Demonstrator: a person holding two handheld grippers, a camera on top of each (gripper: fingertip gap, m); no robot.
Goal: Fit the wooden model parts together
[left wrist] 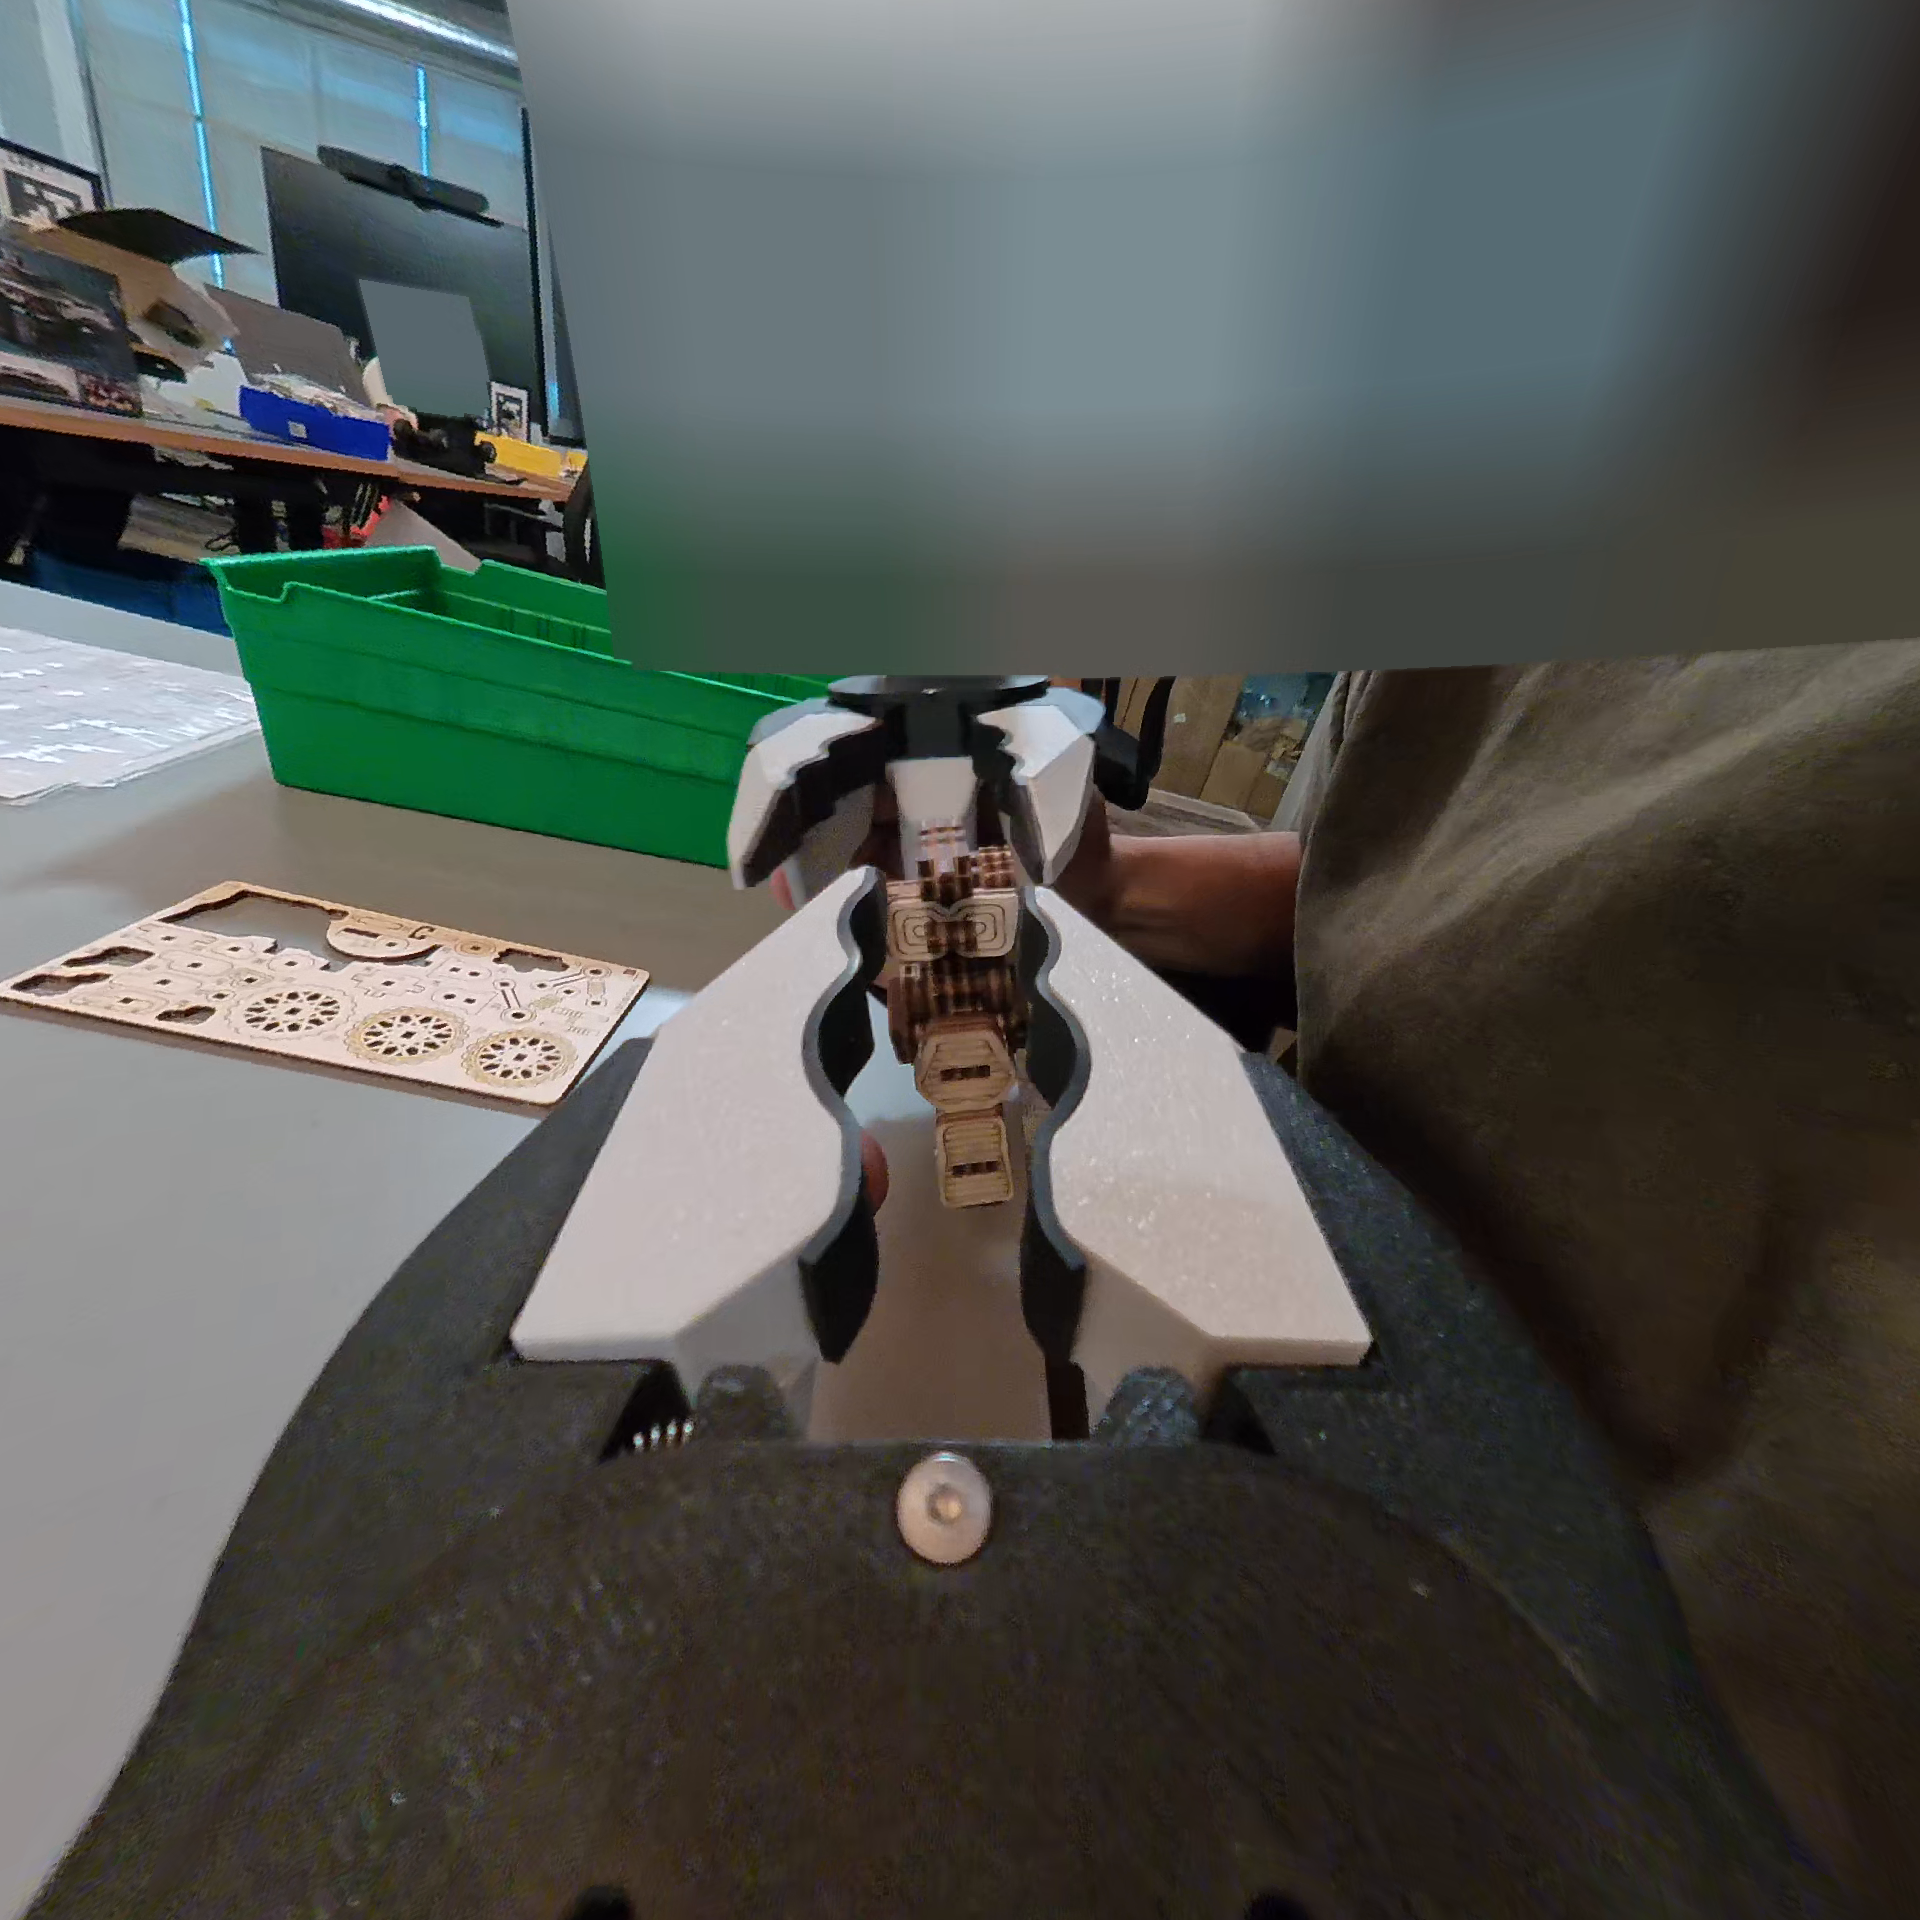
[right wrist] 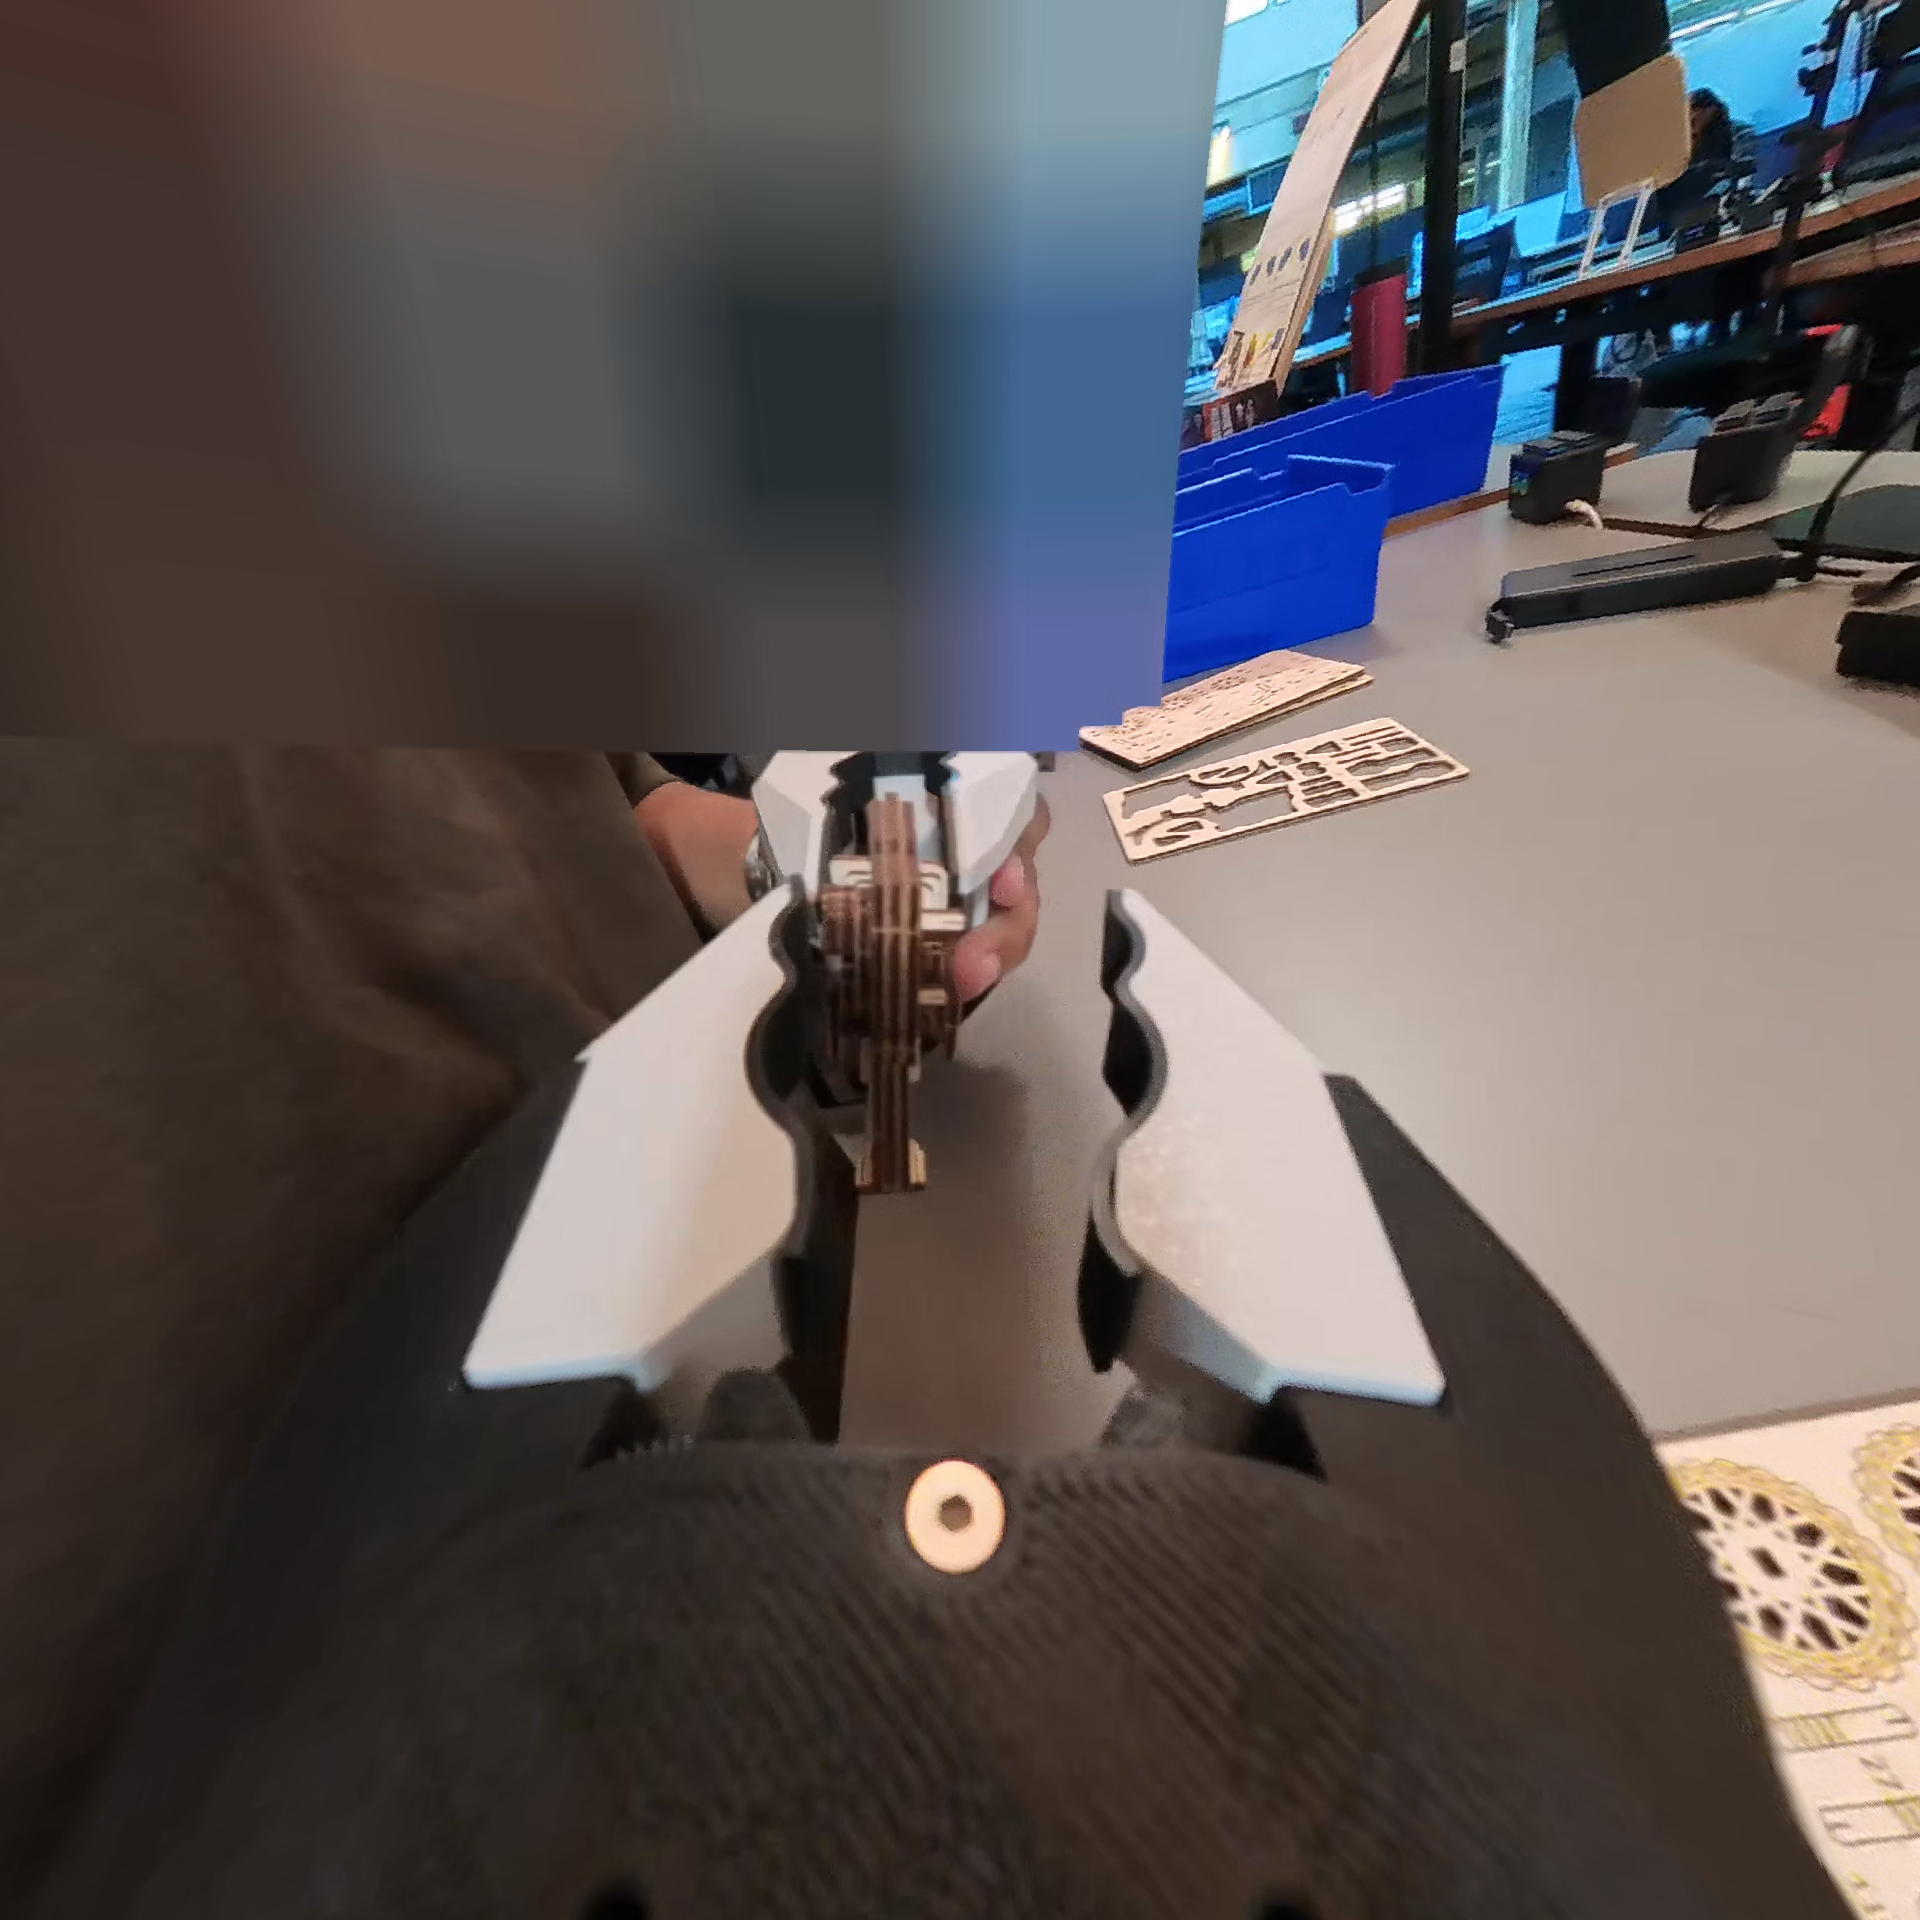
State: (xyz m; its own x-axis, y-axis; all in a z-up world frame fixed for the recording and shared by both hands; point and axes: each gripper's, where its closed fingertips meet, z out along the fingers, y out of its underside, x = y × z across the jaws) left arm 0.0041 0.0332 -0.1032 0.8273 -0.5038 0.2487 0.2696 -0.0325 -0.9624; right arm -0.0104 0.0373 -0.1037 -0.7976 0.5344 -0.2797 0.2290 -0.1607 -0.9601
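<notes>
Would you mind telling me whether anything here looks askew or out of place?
Nothing stands out. The left gripper is clamped on the wooden model, the right gripper stands open around it, and the punched sheets lie flat on the table.

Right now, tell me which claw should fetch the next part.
Right. The right claw is open and free, with a cut-out sheet lying beyond it; the left claw is clamped on the model.

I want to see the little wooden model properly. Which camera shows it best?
The left wrist view. There the small layered brown wooden model faces the camera between the left tongs, so its engraved panels show. The right wrist view shows the model only edge-on, as stacked layers.
</notes>
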